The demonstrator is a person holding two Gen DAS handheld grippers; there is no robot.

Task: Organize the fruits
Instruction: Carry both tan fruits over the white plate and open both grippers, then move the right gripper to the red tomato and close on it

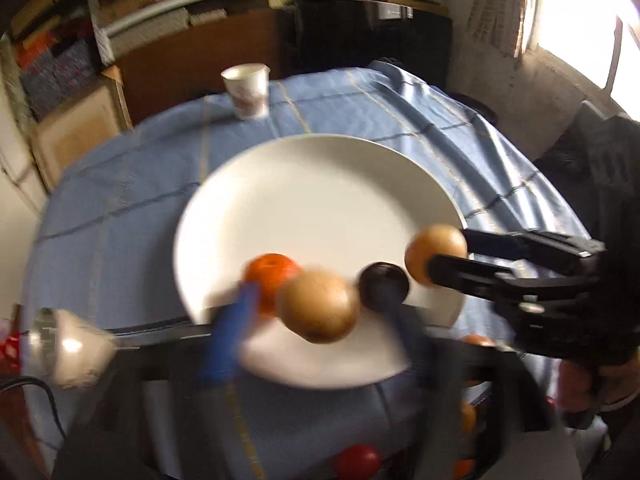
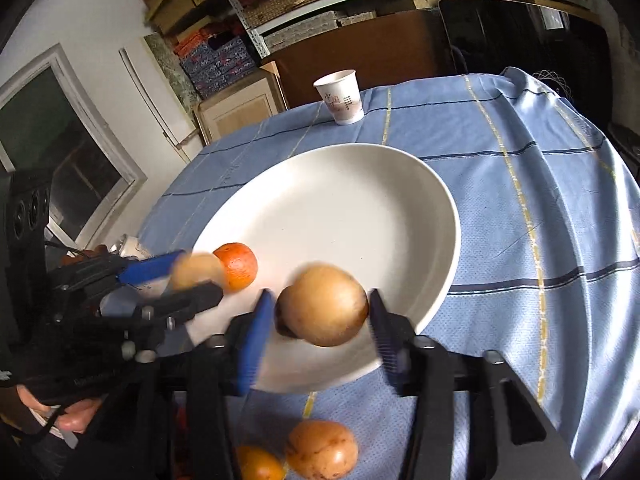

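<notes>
Brown fruit (image 2: 322,306) between parted jaws, white plate (image 2: 340,200), orange (image 2: 237,265)

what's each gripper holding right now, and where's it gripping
Left gripper: nothing; its fingers stand clear of the tan fruit between them. Right gripper: fingers flank a second tan fruit at its sides; whether they press cannot be told.

**A storeroom pressed into service as a dining corner**

Metal shelving (image 2: 256,36) runs along the back wall, crammed with stacked boxes (image 2: 216,62) and woven cases, some patterned red and blue. Cardboard cartons (image 2: 240,108) sit on the floor below it. Bare, rough plaster surrounds the bright window (image 1: 580,12). The counter wears a blue checked cloth (image 2: 520,184), with a white plate (image 2: 340,200) and a paper cup (image 2: 341,97) on it: domestic things amid stored stock.
</notes>
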